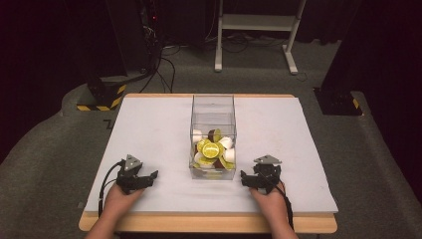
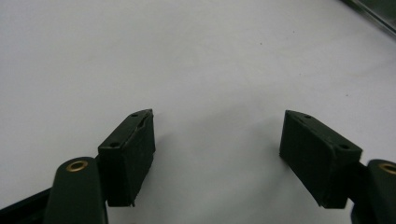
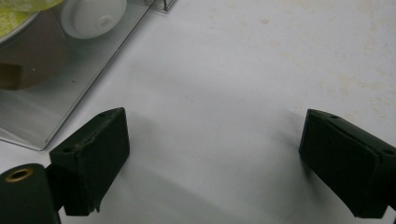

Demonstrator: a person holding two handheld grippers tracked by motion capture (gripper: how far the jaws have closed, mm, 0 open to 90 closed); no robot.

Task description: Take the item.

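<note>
**Two open grippers beside a clear box of capsules**

Nearest the viewer, two hands rest on the front part of the white-covered table [image 1: 149, 124] with its wooden edge. The left gripper [image 1: 149, 177] and right gripper [image 1: 245, 178] lie on the cover, jaws spread wide with only bare white surface between them. Between the grippers, just beyond them, stands the clear rectangular plastic box [image 1: 213, 107], holding yellow-green, white and brown capsules [image 1: 213, 149] piled at its near end; the right gripper view shows its near corner close by. Beyond the table lie grey carpet, black cables, a black-and-yellow striped base [image 1: 102, 97] and a white metal frame [image 1: 256, 25] against darkness.
</note>
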